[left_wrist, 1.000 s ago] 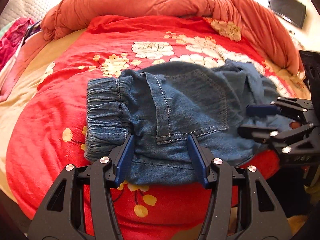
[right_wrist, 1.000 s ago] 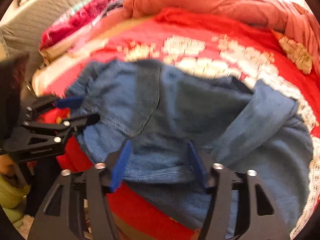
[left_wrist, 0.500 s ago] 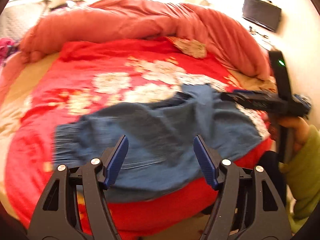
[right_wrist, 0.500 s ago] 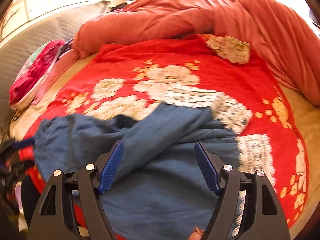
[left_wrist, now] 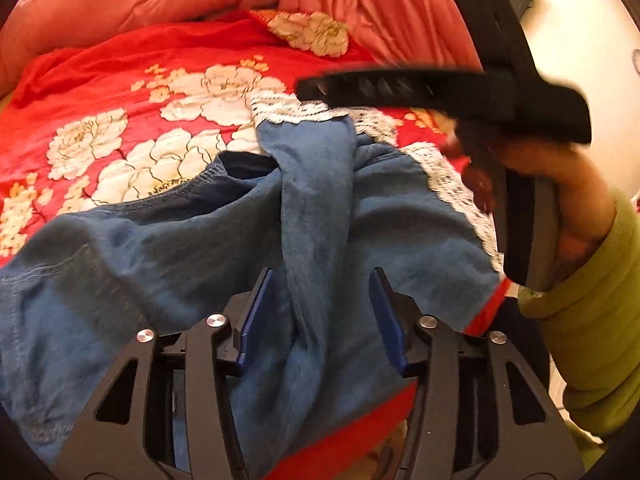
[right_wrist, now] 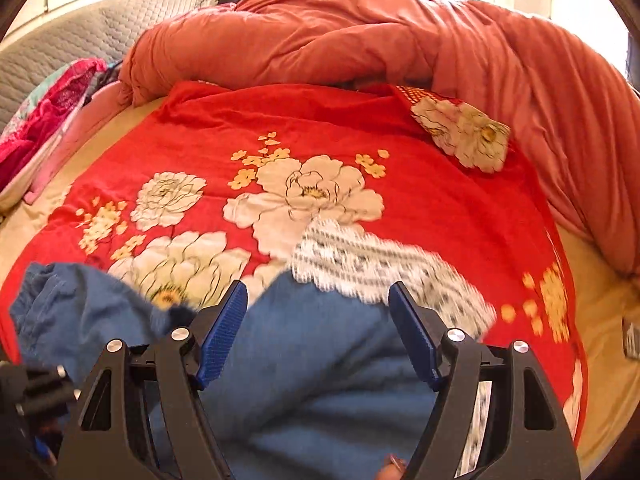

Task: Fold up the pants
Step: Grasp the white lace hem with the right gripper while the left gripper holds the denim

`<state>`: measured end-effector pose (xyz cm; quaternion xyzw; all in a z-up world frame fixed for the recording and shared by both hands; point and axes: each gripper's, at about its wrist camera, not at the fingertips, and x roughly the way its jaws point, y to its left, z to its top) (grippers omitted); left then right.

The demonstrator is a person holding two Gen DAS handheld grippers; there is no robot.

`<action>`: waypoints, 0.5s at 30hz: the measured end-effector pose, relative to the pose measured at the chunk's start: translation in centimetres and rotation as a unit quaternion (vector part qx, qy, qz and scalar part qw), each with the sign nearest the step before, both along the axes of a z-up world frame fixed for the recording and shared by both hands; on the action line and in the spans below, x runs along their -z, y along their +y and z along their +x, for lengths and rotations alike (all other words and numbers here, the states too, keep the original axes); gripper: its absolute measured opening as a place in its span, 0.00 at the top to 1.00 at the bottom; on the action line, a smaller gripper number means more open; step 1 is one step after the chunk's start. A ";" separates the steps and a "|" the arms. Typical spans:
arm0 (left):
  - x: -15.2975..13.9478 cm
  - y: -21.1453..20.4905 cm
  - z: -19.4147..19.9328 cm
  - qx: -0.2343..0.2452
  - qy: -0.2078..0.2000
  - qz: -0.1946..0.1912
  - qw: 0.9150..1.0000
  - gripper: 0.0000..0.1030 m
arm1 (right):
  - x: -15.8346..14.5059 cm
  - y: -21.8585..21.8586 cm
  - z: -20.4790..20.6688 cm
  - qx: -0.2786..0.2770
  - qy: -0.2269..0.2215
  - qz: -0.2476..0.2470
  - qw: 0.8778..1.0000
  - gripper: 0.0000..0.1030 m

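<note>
a: where are the pants (left_wrist: 168,248) now?

b: spread crumpled across the near part of the red floral bedspread (right_wrist: 440,208); blue denim, lace trim (right_wrist: 360,256) on the leg ends toward the middle of the bed; one leg lies as a long ridge over the rest, running straight toward me.

a: and your jaws?

b: my left gripper (left_wrist: 320,312) straddles that ridge and its jaws are closing; cloth sits between the pads, though i see them not pressing it yet; my right gripper (right_wrist: 318,332) hangs released over the lace end, wide apart, grasping nothing; from the left camera its black body shows from the side, carried by a hand (left_wrist: 560,200) in a green sleeve (left_wrist: 592,320).

a: how far along?

b: early, i judge; no clean fold shows, the legs are tangled, not laid one on the other; straightening, halving and tidying all seem left.

a: around it?

b: a bunched salmon quilt (right_wrist: 360,40) at the far side; pink clothes (right_wrist: 36,128) at the left edge.
</note>
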<state>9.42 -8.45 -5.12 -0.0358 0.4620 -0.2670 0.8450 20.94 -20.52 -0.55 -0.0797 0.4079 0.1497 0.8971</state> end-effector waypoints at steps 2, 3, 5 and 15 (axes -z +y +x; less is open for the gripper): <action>1.0 0.0 0.6 -0.005 0.015 -0.006 1.000 0.73 | 0.7 1.0 1.9 -0.004 0.014 -0.010 1.000 0.30; 1.3 0.0 0.8 -0.008 0.019 -0.004 1.000 0.74 | 1.0 1.3 2.5 -0.003 0.019 -0.013 1.000 0.30; 1.7 0.1 0.7 -0.008 0.022 -0.007 1.000 0.75 | 1.8 2.0 4.1 0.001 0.036 -0.019 0.999 0.30; 2.1 -0.2 0.4 -0.002 0.015 -0.001 1.000 0.75 | 7.3 4.1 9.1 0.042 0.104 -0.064 0.992 0.31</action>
